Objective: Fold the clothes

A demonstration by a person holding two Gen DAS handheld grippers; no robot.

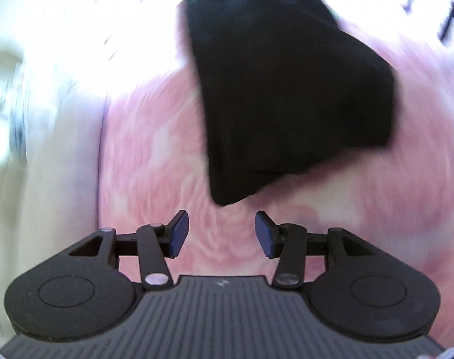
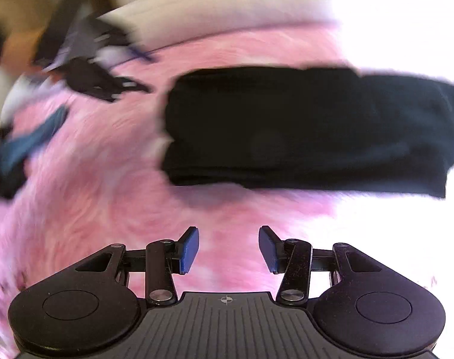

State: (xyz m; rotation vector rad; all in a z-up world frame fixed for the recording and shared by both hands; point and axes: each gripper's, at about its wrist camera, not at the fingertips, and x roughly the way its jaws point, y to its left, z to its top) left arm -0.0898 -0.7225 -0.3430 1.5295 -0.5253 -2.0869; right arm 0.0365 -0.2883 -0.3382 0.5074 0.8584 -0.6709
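Note:
A black folded garment lies on a pink patterned bedspread. In the left wrist view it stretches away from me, its near corner just beyond my left gripper, which is open and empty. In the right wrist view the same black garment lies crosswise ahead as a thick folded stack. My right gripper is open, with nothing between its blue pads, and sits apart from the garment's near edge. Both views are blurred by motion.
The other gripper and a sleeve show blurred at the far left of the right wrist view. A blue-grey cloth lies at the left edge. A cream pillow sits behind the bedspread. White bedding borders the left.

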